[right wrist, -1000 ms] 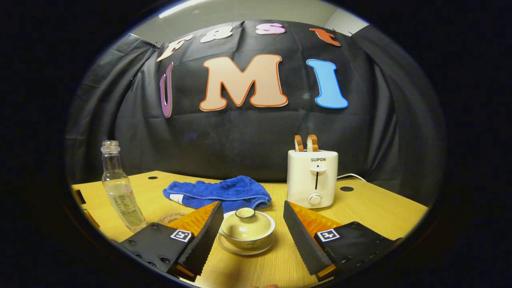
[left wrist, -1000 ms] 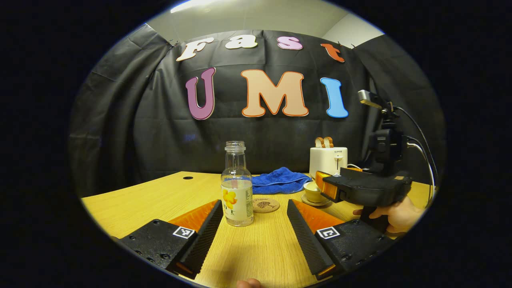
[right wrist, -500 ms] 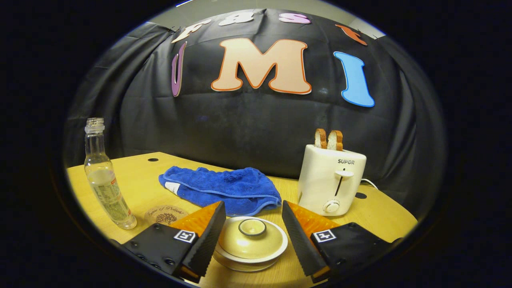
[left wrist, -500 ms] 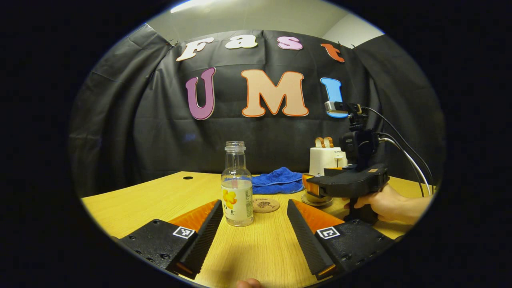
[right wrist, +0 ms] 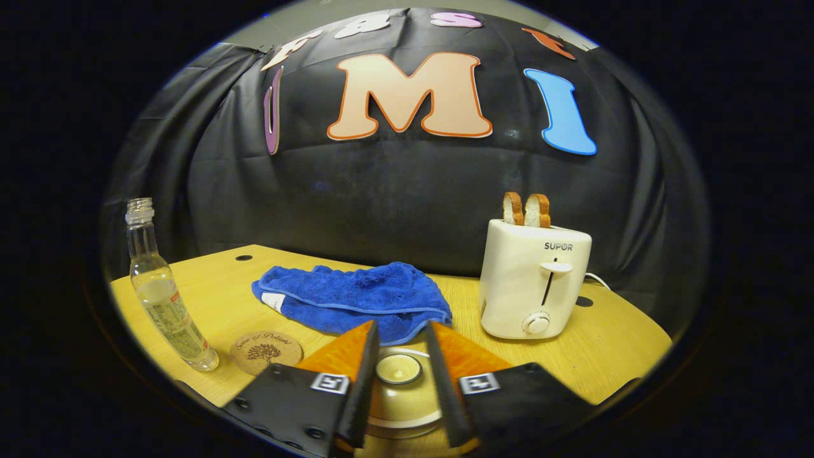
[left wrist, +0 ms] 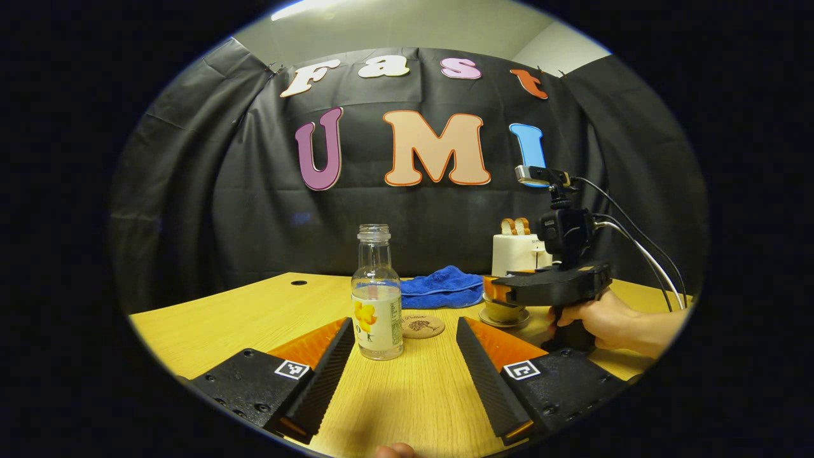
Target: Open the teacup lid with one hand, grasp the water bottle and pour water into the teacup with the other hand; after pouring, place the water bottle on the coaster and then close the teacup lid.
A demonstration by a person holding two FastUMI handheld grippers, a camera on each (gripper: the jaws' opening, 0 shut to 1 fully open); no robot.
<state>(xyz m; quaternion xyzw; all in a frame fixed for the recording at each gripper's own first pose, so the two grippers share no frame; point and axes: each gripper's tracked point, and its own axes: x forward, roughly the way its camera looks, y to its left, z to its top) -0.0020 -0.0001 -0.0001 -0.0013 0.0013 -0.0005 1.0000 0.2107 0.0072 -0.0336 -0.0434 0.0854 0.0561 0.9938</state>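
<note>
The left claw (left wrist: 405,356) is wide apart, low over the worktop (left wrist: 254,315). The water bottle (left wrist: 376,298) stands straight up just ahead, mouth up, coaster (left wrist: 423,326) beside it.

The right claw (right wrist: 399,375) is pinching the knob of the teacup lid (right wrist: 398,370). Next, I think, lift it straight up.

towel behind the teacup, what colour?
Blue: a crumpled terry-cloth towel, clearest in the right gripper view.

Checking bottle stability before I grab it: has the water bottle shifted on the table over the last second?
No. In the left gripper view the water bottle stands at the same spot beside the coaster, upright as before.
</note>
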